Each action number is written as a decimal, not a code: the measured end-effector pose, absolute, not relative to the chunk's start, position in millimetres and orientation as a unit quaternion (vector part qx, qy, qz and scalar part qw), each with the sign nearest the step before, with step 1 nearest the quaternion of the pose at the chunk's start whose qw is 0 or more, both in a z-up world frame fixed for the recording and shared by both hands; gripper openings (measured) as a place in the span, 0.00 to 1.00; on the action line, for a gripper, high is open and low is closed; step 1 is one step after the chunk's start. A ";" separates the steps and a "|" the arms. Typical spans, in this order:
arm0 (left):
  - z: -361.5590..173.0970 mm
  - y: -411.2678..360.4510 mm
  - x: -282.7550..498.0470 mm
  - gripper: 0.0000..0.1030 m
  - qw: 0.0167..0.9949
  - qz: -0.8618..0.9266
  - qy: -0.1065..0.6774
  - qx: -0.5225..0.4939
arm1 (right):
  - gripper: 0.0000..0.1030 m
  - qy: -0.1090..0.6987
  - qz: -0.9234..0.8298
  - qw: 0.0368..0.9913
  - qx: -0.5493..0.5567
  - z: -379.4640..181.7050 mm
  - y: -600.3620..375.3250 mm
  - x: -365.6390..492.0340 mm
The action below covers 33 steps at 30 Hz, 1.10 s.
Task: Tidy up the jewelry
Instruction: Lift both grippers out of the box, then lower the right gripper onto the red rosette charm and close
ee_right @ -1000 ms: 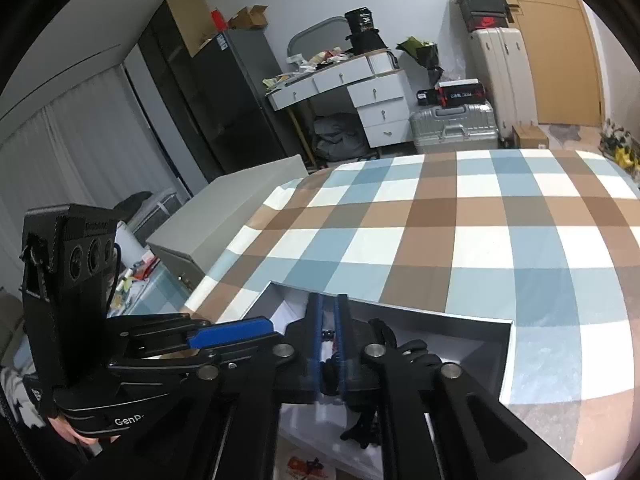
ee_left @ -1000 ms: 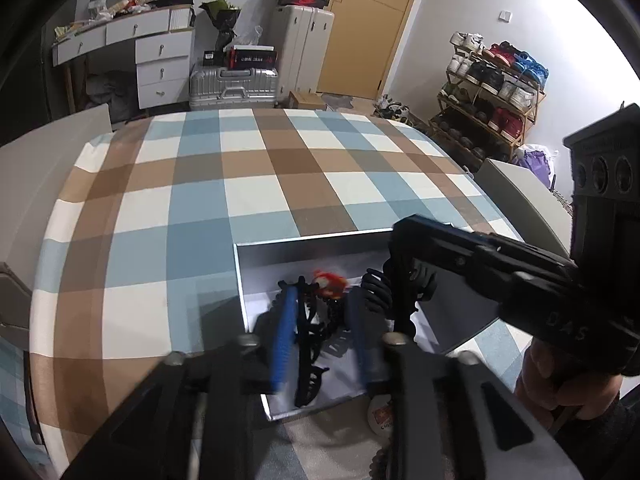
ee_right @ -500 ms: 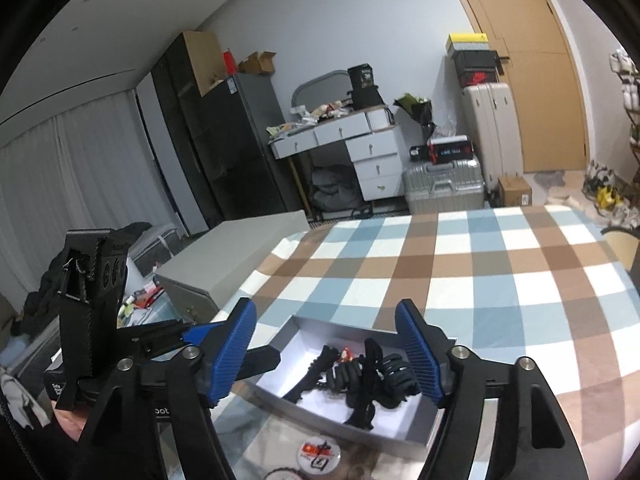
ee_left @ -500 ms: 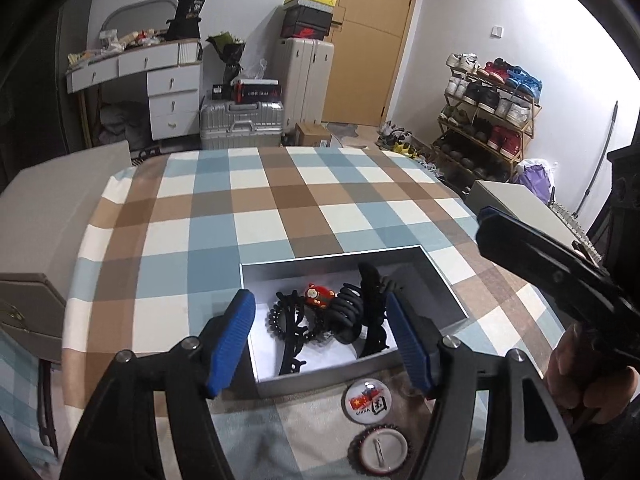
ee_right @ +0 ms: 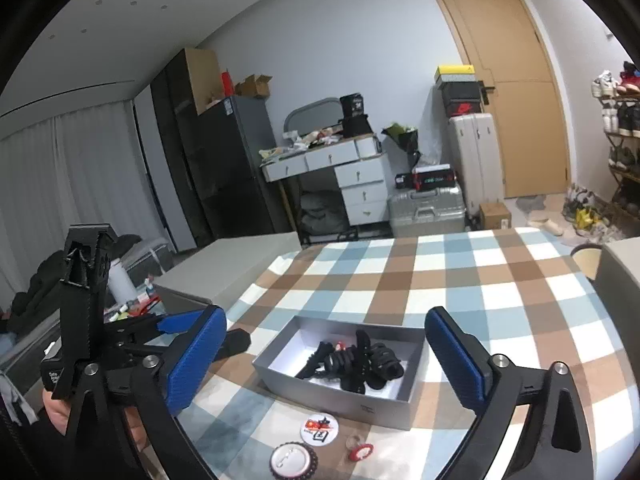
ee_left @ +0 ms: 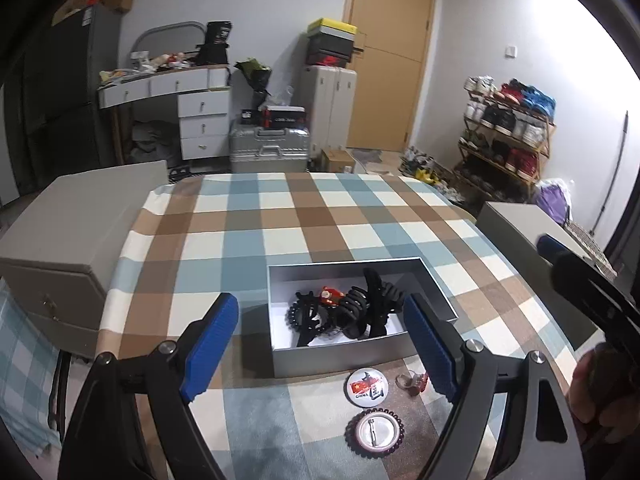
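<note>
A grey open box (ee_left: 276, 280) (ee_right: 376, 408) stands on the checked tablecloth and holds several black hair clips (ee_left: 360, 308) (ee_right: 360, 364) and a small red piece (ee_left: 330, 295). In front of it lie a round flag badge (ee_left: 367, 387) (ee_right: 319, 429), a face-down badge (ee_left: 374, 432) (ee_right: 292, 460) and a small red ring (ee_left: 416, 382) (ee_right: 362, 451). My left gripper (ee_left: 320, 304) hangs above and before the box, its jaws opening with nothing between them. My right gripper (ee_right: 324, 320) hovers likewise, jaws opening and empty; one of its fingers (ee_left: 576, 280) shows at the right in the left wrist view.
Grey cabinets flank the table on the left (ee_left: 80, 220) and right (ee_left: 520, 220). The tablecloth (ee_left: 280, 220) stretches bare beyond the box. A desk, suitcases and a shoe rack (ee_left: 508, 128) stand further back. A hand (ee_left: 600, 392) holds the right gripper.
Both grippers have opened wide and drawn back and upward from the box. The black clips they were closed around now lie loose inside it, and the badges have come into view.
</note>
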<state>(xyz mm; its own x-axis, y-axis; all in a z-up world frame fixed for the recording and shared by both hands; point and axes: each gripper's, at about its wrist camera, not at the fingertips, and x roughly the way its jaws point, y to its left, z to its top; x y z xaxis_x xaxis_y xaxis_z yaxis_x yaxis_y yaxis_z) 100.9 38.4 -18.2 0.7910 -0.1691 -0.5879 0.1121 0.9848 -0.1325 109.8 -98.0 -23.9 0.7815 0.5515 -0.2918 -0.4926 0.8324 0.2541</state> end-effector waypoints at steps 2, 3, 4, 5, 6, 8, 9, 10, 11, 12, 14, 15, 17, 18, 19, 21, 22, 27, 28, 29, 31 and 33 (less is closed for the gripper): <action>-19.0 38.3 96.5 0.83 0.947 -0.065 0.312 -0.051 | 1.00 0.174 0.276 0.941 0.086 -25.8 -101.8 101.6; -20.4 38.5 95.4 0.85 0.947 -0.057 0.311 -0.052 | 1.00 0.173 0.276 0.941 0.087 -27.8 -103.3 98.6; -21.8 38.5 93.3 0.85 0.947 -0.048 0.313 -0.052 | 1.00 0.175 0.276 0.941 0.087 -30.0 -104.7 96.0; -22.6 38.1 91.7 0.86 0.947 -0.044 0.314 -0.052 | 1.00 0.177 0.275 0.941 0.086 -32.0 -105.1 94.1; -24.3 37.7 90.5 0.86 0.947 -0.042 0.315 -0.052 | 1.00 0.181 0.273 0.941 0.084 -35.6 -105.5 92.2; -28.3 36.1 87.3 0.86 0.946 -0.040 0.317 -0.052 | 1.00 0.186 0.270 0.941 0.080 -41.5 -106.5 89.1; -30.8 35.3 85.2 0.89 0.946 -0.037 0.317 -0.051 | 1.00 0.189 0.269 0.941 0.078 -45.2 -107.0 87.3; -32.9 34.6 83.0 0.91 0.946 -0.034 0.317 -0.050 | 1.00 0.191 0.267 0.941 0.077 -48.4 -108.0 86.1; -35.2 34.3 80.4 0.97 0.947 -0.031 0.317 -0.050 | 1.00 0.192 0.264 0.942 0.076 -51.9 -109.4 84.4; -40.3 33.7 78.0 0.98 0.947 -0.029 0.316 -0.050 | 1.00 0.196 0.259 0.943 0.074 -56.7 -110.3 84.1; -46.6 32.3 74.0 0.98 0.945 -0.029 0.321 -0.048 | 1.00 0.211 0.252 0.942 0.071 -69.1 -111.3 86.3; -53.6 31.6 73.3 0.98 0.942 -0.031 0.330 -0.048 | 1.00 0.223 0.249 0.940 0.069 -75.9 -111.2 88.6; -61.4 31.1 70.8 0.98 0.938 -0.033 0.341 -0.048 | 1.00 0.247 0.246 0.935 0.065 -89.7 -111.5 92.2; -67.4 31.4 69.9 0.98 0.936 -0.032 0.347 -0.045 | 1.00 0.258 0.244 0.933 0.063 -95.4 -111.7 93.9; -70.6 31.8 68.7 0.98 0.935 -0.030 0.351 -0.044 | 1.00 0.272 0.243 0.929 0.061 -102.3 -111.2 96.5; -78.1 34.0 66.7 0.98 0.931 -0.027 0.362 -0.046 | 1.00 0.298 0.249 0.920 0.062 -114.7 -109.5 101.8; -80.3 35.0 65.8 0.98 0.929 -0.027 0.367 -0.047 | 1.00 0.308 0.248 0.917 0.060 -120.9 -108.5 103.7; -92.5 39.2 63.1 0.98 0.919 -0.029 0.390 -0.049 | 1.00 0.337 0.239 0.909 0.054 -135.1 -103.7 113.9; -94.9 39.7 63.2 0.98 0.917 -0.032 0.394 -0.052 | 1.00 0.344 0.236 0.907 0.054 -136.2 -101.9 116.2; -96.2 40.1 62.7 0.98 0.915 -0.034 0.397 -0.055 | 1.00 0.349 0.238 0.905 0.053 -137.5 -99.8 118.4; -97.8 40.5 61.3 0.98 0.914 -0.037 0.401 -0.056 | 1.00 0.358 0.242 0.901 0.045 -139.4 -93.4 122.4; -98.6 40.2 60.7 0.98 0.914 -0.036 0.401 -0.053 | 1.00 0.372 0.239 0.896 0.030 -143.4 -85.6 128.0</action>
<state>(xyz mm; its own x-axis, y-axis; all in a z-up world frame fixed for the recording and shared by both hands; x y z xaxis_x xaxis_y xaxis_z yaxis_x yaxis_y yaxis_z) 60.7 40.2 -98.6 0.6750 -0.1095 -0.7296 0.0239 0.9917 -0.1267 128.0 -85.6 -143.4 0.6082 0.4513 -0.6530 -0.4064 0.8837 0.2322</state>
